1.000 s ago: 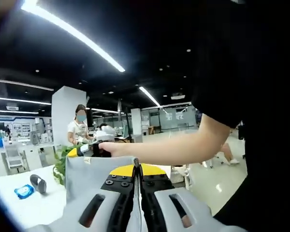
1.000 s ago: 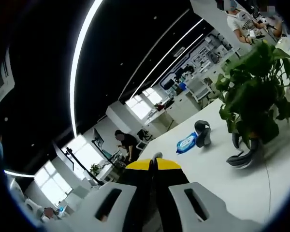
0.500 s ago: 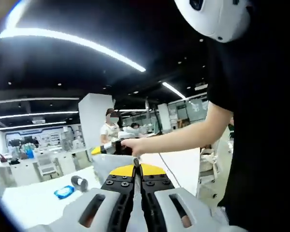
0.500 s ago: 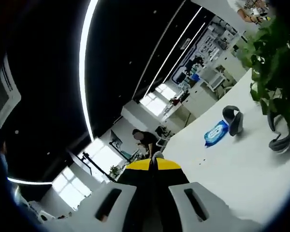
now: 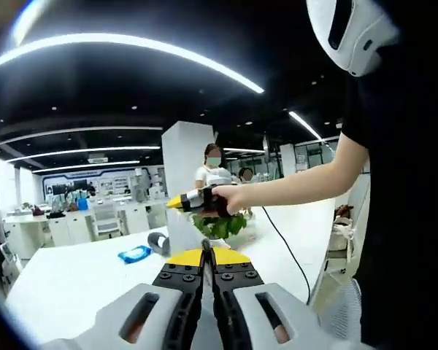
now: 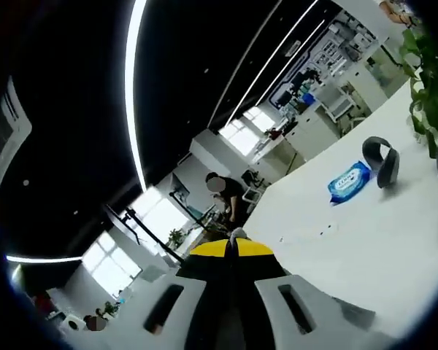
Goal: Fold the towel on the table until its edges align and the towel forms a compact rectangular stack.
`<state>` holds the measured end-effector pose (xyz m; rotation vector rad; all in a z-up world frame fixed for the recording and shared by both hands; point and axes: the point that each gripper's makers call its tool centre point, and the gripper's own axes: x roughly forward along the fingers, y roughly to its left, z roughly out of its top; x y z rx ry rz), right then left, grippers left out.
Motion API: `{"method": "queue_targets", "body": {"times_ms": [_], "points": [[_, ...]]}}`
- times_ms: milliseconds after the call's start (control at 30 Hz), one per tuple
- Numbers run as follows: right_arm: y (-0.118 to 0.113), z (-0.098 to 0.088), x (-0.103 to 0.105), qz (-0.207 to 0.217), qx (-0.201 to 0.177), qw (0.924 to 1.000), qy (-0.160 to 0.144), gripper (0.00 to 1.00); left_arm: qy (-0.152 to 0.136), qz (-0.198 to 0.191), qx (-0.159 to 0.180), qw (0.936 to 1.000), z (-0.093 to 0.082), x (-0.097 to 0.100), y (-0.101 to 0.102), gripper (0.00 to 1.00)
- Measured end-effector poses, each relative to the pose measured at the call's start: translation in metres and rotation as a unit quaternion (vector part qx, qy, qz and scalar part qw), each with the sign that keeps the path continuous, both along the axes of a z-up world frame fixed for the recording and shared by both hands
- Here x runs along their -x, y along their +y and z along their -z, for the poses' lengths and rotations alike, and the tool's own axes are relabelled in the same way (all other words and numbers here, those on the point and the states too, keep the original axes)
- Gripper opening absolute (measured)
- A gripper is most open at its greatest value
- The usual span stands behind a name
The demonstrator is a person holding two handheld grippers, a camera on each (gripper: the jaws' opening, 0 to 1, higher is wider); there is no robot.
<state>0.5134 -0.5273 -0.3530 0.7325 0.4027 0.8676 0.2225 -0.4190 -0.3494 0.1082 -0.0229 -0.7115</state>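
Note:
My left gripper (image 5: 206,251) rises from the bottom of the left gripper view with its yellow-tipped jaws pressed together. A thin sliver of grey towel (image 5: 205,245) pokes out between the tips; the rest of the cloth is hidden. Further ahead a person's hand (image 5: 230,198) holds my right gripper (image 5: 181,202) up in the air above the white table (image 5: 73,270). In the right gripper view that gripper (image 6: 236,240) is also shut, with a small grey nub of towel (image 6: 236,234) at its tips.
On the table lie a blue wipes pack (image 5: 135,254), a curved grey object (image 5: 158,243), a green plant (image 5: 219,224) and a black cable (image 5: 285,248). The right gripper view also has the pack (image 6: 349,182) and grey object (image 6: 381,157). People stand in the background.
Both views have swung across the room. The grey sheet that hung between the grippers in the left gripper view a second ago is out of sight; the right gripper sits higher.

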Motion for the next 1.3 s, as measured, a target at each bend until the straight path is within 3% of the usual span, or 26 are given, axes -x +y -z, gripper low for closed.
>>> {"method": "queue_targets", "body": {"times_ms": [100, 500, 667, 833, 967, 1067, 1300], "points": [[0.011, 0.009, -0.001, -0.011, 0.007, 0.9999, 0.010, 0.00, 0.016, -0.025, -0.012, 0.9995, 0.015, 0.000, 0.017, 0.03], [0.062, 0.029, -0.001, -0.055, 0.026, 0.9978, 0.024, 0.00, 0.035, -0.048, -0.011, 0.9982, 0.030, 0.010, 0.048, 0.03], [0.082, 0.040, 0.004, -0.074, 0.035, 0.9960, 0.034, 0.00, 0.035, -0.060, -0.078, 0.9946, 0.048, 0.014, 0.058, 0.02], [0.095, 0.039, 0.002, -0.083, 0.034, 0.9954, 0.033, 0.00, 0.048, -0.070, -0.067, 0.9941, 0.054, 0.014, 0.071, 0.02], [0.109, 0.045, 0.002, -0.090, 0.040, 0.9943, 0.040, 0.00, 0.066, -0.123, -0.076, 0.9874, 0.062, 0.008, 0.100, 0.02], [0.118, 0.052, -0.001, -0.093, 0.050, 0.9937, 0.040, 0.00, 0.077, -0.140, -0.061, 0.9853, 0.068, 0.005, 0.114, 0.02], [0.138, 0.067, 0.000, -0.098, 0.066, 0.9917, 0.051, 0.00, 0.107, -0.165, -0.063, 0.9785, 0.090, 0.004, 0.135, 0.02]]}}
